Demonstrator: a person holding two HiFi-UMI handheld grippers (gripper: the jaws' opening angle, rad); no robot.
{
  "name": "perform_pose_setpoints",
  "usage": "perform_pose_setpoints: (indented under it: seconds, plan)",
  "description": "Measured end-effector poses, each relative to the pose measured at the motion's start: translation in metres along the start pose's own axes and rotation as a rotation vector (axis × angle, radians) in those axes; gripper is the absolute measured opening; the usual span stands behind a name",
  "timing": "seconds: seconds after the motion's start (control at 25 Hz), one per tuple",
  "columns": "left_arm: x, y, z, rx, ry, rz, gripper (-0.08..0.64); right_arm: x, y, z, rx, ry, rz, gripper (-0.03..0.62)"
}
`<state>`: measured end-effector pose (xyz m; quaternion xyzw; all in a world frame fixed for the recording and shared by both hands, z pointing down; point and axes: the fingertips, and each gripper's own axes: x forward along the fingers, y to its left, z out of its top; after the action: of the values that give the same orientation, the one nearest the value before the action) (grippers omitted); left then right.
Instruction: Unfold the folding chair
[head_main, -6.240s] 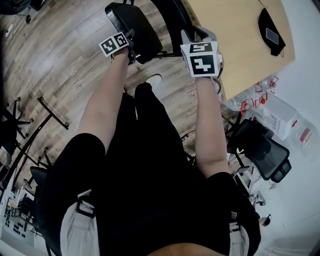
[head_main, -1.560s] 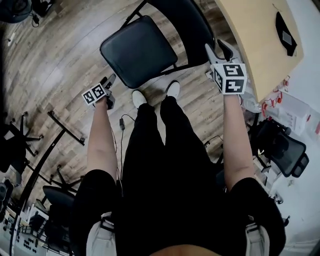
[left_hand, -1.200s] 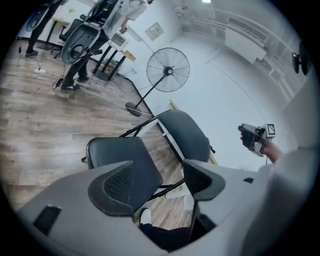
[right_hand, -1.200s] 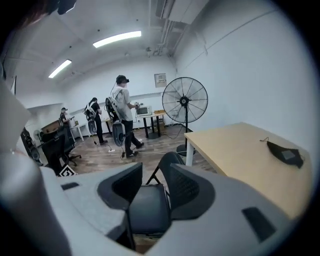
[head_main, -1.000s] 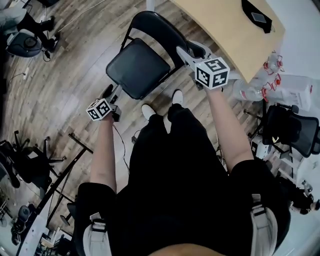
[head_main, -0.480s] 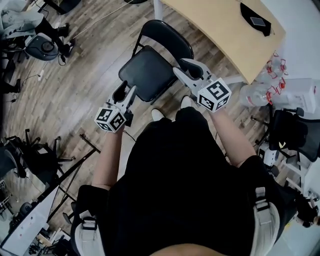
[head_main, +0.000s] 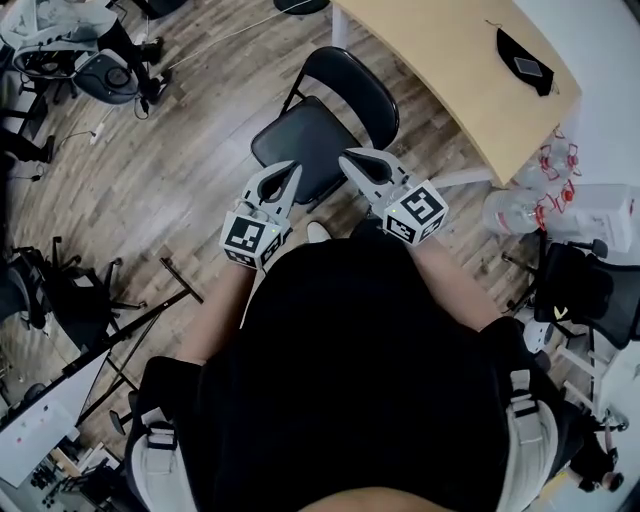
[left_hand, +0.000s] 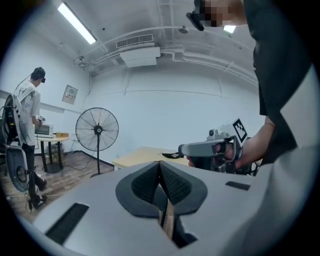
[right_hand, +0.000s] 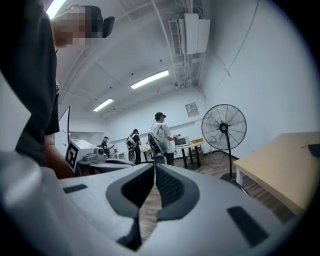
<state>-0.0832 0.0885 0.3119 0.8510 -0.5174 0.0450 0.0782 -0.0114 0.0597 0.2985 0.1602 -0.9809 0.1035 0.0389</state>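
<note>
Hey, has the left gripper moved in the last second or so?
Yes. The left gripper has swung in from well left of the chair to the front edge of its seat, close beside the right gripper.

The chair (head_main: 318, 140) is black, with a padded square seat, a rounded back and a thin dark metal frame. It stands open on the wooden floor (head_main: 190, 170). The seat lies flat and faces up, and the back rises at its far side. The back is near the edge of the light table (head_main: 450, 70). The near edge of the seat is partly hidden.
</note>
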Motion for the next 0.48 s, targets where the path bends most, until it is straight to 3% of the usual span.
perform_pose_setpoints:
  seconds: [0.16, 0.48]
  plan:
    - [0.000, -0.004, 0.003, -0.047, 0.005, -0.009, -0.006, 0.005, 0.009, 0.004, -0.020, 0.008, 0.019, 0.002]
    - [0.000, -0.004, 0.013, -0.051, 0.002, -0.015, -0.005, 0.008, 0.010, 0.011, -0.038, 0.021, 0.032, 0.000]
